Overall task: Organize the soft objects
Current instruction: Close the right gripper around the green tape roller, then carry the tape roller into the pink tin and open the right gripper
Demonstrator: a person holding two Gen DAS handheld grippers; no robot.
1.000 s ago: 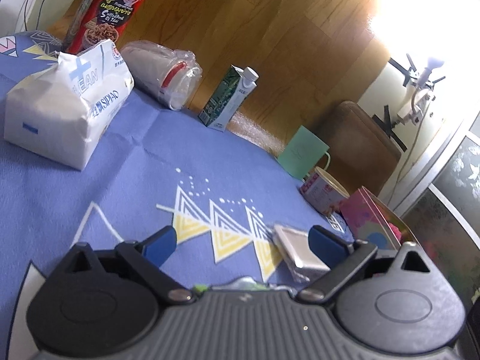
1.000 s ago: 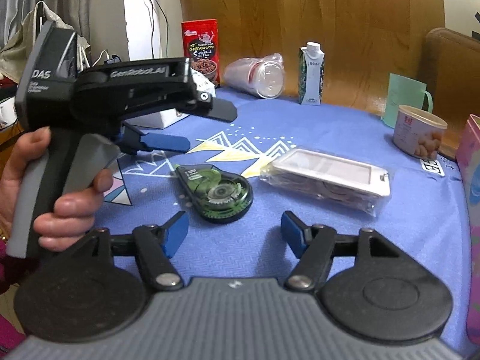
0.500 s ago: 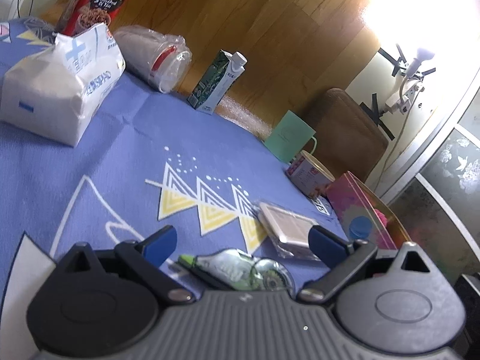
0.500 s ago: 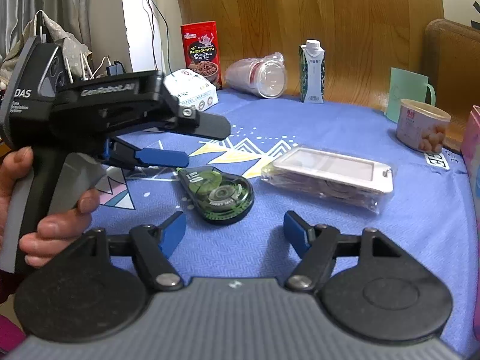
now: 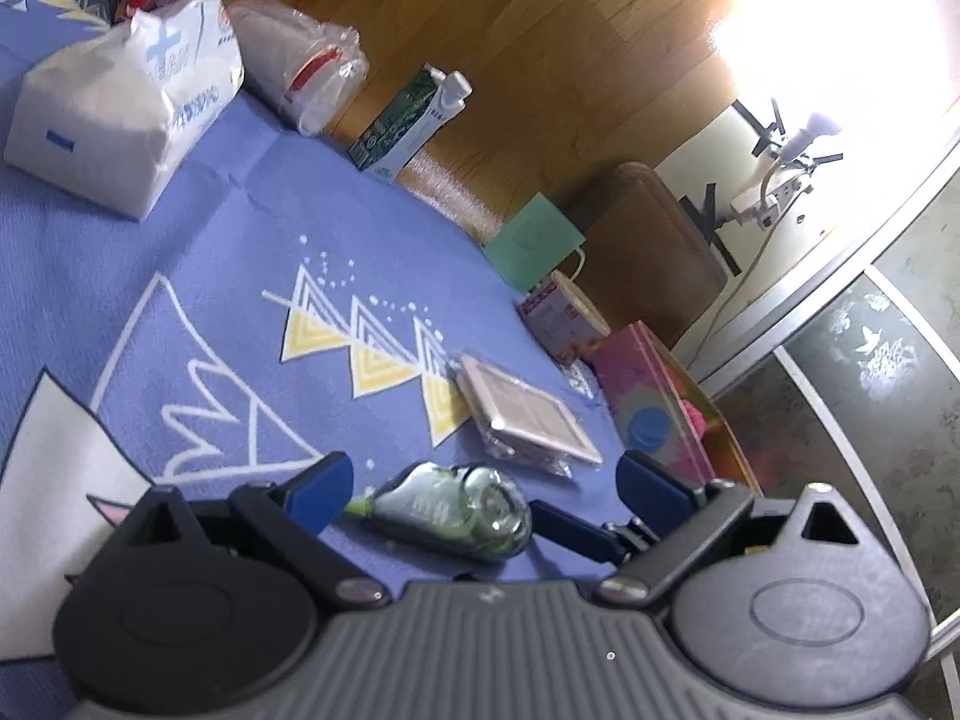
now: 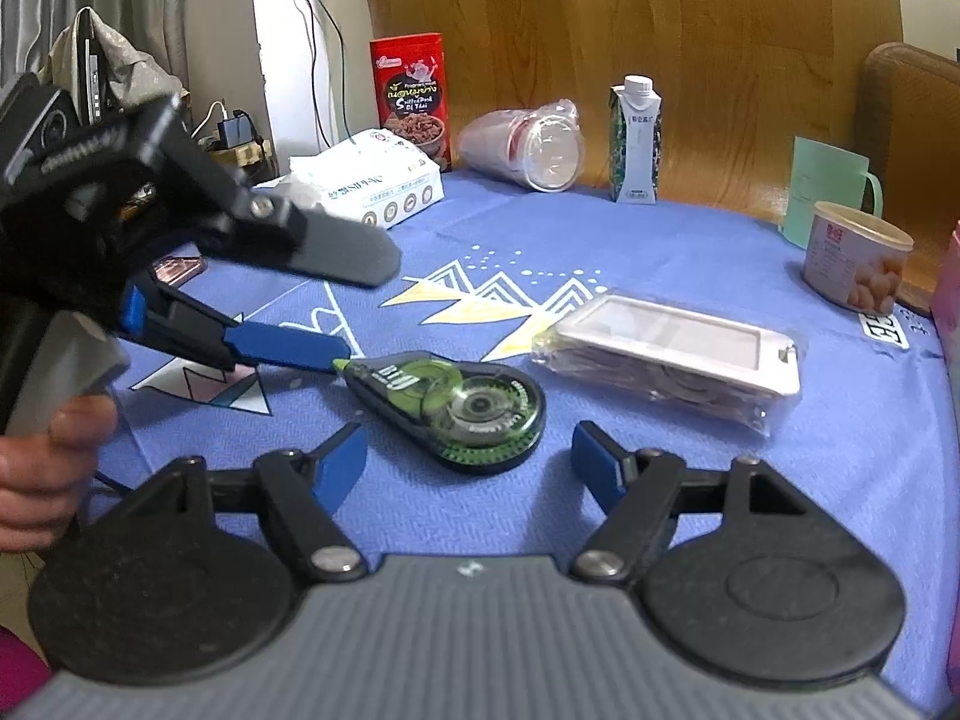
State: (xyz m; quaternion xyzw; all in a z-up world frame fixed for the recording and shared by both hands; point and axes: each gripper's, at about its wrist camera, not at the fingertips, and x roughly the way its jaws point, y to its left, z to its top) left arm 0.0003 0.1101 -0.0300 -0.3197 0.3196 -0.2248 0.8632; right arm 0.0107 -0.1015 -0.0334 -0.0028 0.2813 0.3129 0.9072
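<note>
I judge this the approach step: both claws converge on the green correction-tape dispenser (image 6: 456,414) lying on the blue-clothed surface (image 6: 690,228), nothing lifted yet. My left claw (image 5: 480,486) stands wide open and empty, the dispenser lying between its pads; in the right wrist view its lower finger tip sits at the dispenser's 9 o'clock nose, touching or just short, I cannot tell. My right claw (image 6: 468,456) is opening, empty, with the dispenser just ahead at 12 o'clock. The wrapped flat packet (image 6: 672,354) lies at the dispenser's 3 o'clock; the tissue pack (image 6: 372,186) is far off at 11. Next, I think, the left claw must settle around the dispenser before it closes.
</note>
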